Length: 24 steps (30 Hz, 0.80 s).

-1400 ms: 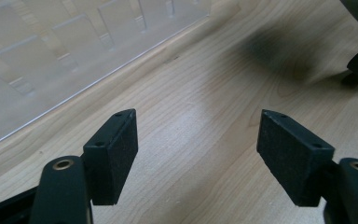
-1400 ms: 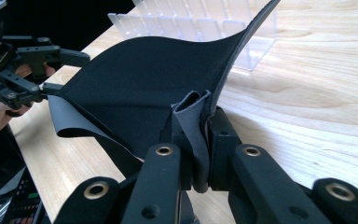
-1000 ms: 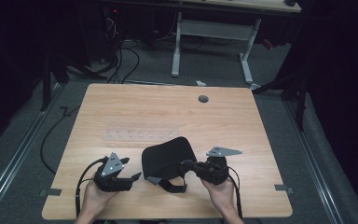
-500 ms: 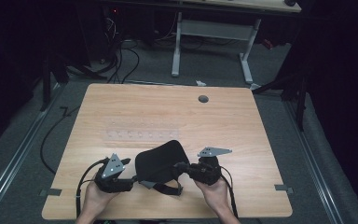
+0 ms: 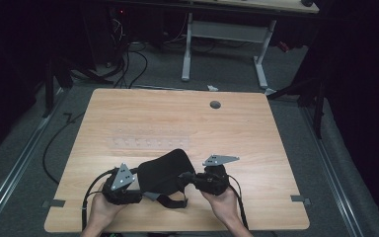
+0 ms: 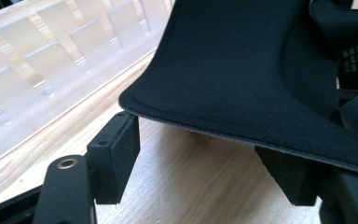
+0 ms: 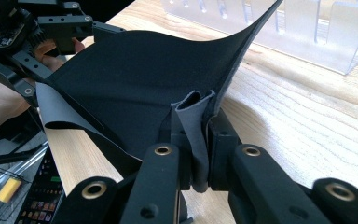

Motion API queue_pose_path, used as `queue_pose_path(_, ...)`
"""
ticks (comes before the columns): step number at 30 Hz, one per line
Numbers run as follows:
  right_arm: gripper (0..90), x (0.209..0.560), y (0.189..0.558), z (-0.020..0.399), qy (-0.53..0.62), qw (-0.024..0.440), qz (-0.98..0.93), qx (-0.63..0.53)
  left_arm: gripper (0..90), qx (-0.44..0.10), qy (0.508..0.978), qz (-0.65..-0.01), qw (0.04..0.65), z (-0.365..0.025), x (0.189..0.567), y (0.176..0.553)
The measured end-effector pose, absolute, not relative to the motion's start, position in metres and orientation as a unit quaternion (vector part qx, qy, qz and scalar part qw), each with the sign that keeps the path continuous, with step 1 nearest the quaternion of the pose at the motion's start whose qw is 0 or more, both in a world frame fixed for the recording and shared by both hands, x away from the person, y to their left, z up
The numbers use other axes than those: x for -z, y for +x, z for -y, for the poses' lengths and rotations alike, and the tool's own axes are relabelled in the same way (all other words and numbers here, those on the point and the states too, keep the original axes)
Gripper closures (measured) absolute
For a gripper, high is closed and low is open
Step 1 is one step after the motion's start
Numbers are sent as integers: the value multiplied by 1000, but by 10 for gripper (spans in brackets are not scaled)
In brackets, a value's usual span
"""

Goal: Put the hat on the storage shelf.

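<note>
A black, stiff fabric piece (image 5: 165, 170) with a loose strap (image 5: 170, 200) is held over the near edge of the wooden table (image 5: 256, 143). My right gripper (image 5: 185, 177) comes in from the right and is shut on a folded edge of the fabric (image 7: 121, 84), pinched between its jaws (image 7: 198, 126). My left gripper (image 5: 137, 186) is at the fabric's left side. In the left gripper view its jaws (image 6: 198, 154) stand wide apart, with the fabric's stitched edge (image 6: 242, 70) lying over them and not pinched.
A clear plastic rack with slots (image 5: 148, 143) lies on the table just beyond the fabric, close in both gripper views (image 6: 51, 60) (image 7: 317, 32). A round cable hole (image 5: 215, 104) is at the far side. Cables trail from both grippers off the near edge.
My right gripper has shifted a little left with the fabric, pushing it toward and over the left gripper. The left hand has stayed put.
</note>
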State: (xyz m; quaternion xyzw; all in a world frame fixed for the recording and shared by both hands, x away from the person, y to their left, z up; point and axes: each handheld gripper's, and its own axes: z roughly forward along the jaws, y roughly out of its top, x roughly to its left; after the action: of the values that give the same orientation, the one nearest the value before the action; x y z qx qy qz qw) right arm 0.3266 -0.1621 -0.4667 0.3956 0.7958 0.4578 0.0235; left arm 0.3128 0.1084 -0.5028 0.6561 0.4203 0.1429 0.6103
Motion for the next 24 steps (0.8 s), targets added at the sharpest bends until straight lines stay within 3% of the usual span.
queue_pose_path(17,840,460,333,159,404,19,-803,-438,264,-174,658,-399,615,-104,502,308)
queue_pose_path(24,840,451,333,157,398,23,-802,-446,312,-180,656,-396,616,-107,500,309)
